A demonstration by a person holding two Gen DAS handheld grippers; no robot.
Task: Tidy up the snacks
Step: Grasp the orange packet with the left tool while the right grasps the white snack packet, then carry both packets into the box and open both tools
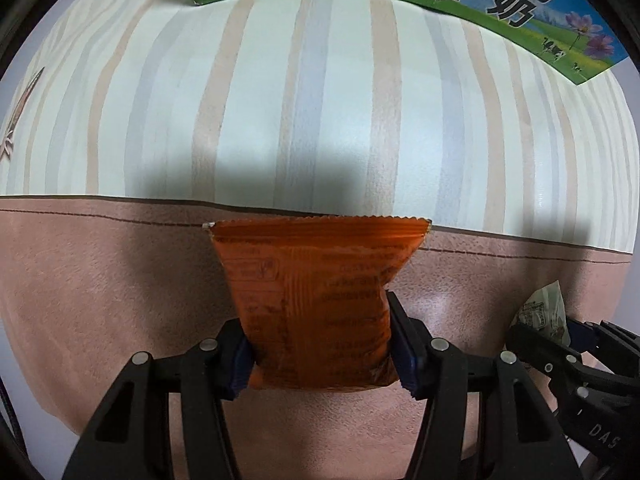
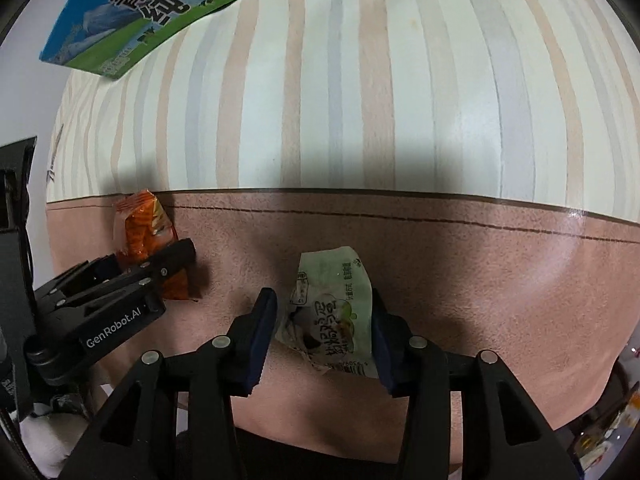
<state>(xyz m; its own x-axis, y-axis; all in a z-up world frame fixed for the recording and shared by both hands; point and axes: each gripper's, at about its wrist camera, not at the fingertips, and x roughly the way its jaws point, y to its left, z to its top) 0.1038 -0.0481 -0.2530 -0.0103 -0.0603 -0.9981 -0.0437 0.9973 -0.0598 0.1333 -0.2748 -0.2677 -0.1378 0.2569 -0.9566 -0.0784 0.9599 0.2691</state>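
My left gripper (image 1: 320, 344) is shut on an orange snack packet (image 1: 316, 300), held upright over the pink mat (image 1: 100, 300). The same packet (image 2: 140, 236) and the left gripper (image 2: 148, 276) show at the left of the right wrist view. My right gripper (image 2: 324, 332) is shut on a pale green and white snack packet (image 2: 332, 312), also over the pink mat (image 2: 500, 280). That packet (image 1: 544, 312) and the right gripper (image 1: 560, 344) show at the right edge of the left wrist view.
A green and blue milk carton box (image 1: 460, 4) stands at the far side on the striped tablecloth (image 1: 320, 112); it also shows in the right wrist view (image 2: 132, 24). The striped cloth (image 2: 360, 100) lies beyond the mat's edge.
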